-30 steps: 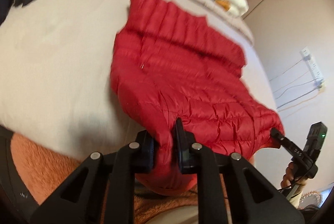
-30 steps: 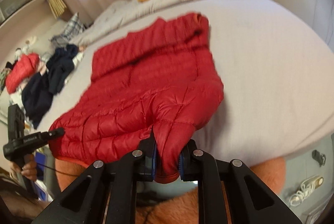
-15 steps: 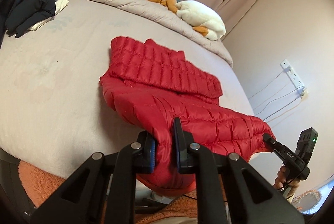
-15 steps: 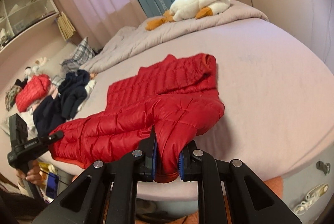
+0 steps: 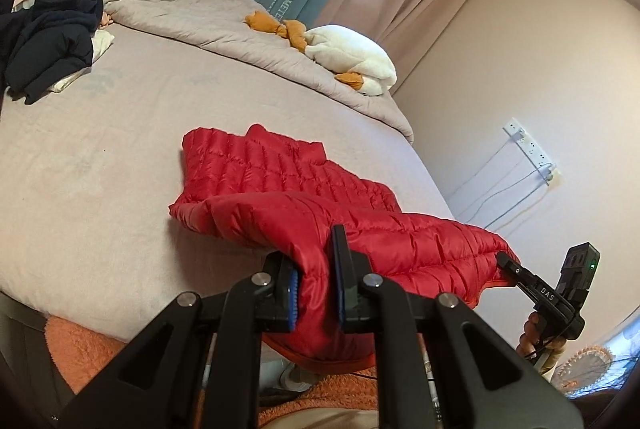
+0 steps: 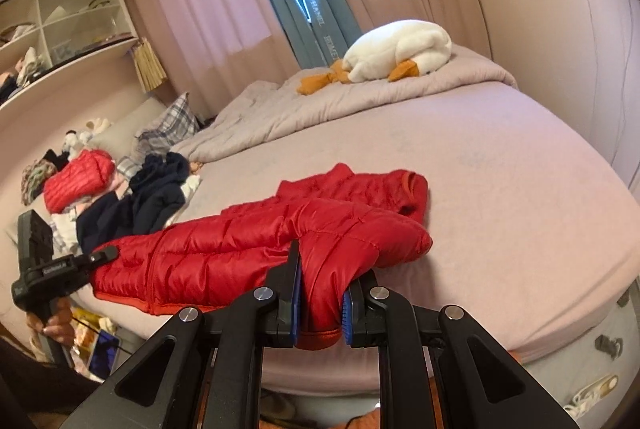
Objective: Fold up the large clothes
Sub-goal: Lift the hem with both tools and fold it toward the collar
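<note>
Both grippers are now carrying the near hem of the red quilted puffer jacket (image 5: 304,189) higher above the grey bed (image 5: 100,157) than a second ago. Left gripper (image 5: 314,285) and right gripper (image 6: 320,305) are each pinching a hem corner, while the collar end is lying on the bed. Folding is seemingly only beginning; the hem is not yet laid over.

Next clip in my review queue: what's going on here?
A person is folding a red puffer jacket on a bed. The left gripper and right gripper are each shut on a corner of its near edge, holding that edge above the mattress; the far part lies flat.
</note>
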Demonstrator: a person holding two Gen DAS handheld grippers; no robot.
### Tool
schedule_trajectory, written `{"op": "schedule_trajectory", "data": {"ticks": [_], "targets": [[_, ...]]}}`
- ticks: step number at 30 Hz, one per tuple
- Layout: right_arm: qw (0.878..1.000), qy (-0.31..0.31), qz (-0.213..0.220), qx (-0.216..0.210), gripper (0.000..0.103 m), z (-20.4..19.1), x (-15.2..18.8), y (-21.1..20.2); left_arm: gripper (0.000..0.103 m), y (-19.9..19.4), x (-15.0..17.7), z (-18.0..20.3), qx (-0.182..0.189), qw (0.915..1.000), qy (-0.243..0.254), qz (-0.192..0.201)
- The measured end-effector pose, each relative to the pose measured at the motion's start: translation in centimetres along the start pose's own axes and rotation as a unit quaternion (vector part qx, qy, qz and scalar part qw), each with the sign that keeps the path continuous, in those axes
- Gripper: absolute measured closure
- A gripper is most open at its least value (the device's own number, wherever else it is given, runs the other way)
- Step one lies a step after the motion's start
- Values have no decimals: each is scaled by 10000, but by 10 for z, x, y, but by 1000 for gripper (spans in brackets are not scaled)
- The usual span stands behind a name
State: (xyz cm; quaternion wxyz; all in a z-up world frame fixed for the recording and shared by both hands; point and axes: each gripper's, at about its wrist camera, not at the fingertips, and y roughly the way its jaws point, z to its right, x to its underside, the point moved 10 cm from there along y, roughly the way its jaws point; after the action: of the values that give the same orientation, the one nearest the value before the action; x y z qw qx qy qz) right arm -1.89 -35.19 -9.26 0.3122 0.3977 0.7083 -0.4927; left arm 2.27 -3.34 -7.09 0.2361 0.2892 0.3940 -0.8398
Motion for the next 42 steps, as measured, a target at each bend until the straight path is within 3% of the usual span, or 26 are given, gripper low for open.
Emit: {"op": "schedule_trajectory", "data": {"ticks": [7, 15, 27, 33, 38, 42], "targets": [[9999, -9, 95, -41, 86, -2, 0, -9, 90, -8, 2, 3, 1, 9999, 126, -5], [9998, 143, -114, 7, 86, 9, -2, 13, 90, 20, -1, -6, -112, 9997, -55, -217], [9984, 337, -438, 110, 86, 24, -37, 94, 89, 87, -43, -37, -463, 9978, -284, -371], [9957, 358, -799, 302, 86, 32, -47, 143, 88, 134, -63, -62, -827, 9944, -360, -556], [9907, 363, -1217, 479, 86, 42, -40, 181, 88, 172, -62, -94, -1310, 9870, -447, -818], [9858, 411, -1490, 657, 86, 53, -27, 202, 87, 193, -59, -113, -1477, 9835, -517, -904]]}}
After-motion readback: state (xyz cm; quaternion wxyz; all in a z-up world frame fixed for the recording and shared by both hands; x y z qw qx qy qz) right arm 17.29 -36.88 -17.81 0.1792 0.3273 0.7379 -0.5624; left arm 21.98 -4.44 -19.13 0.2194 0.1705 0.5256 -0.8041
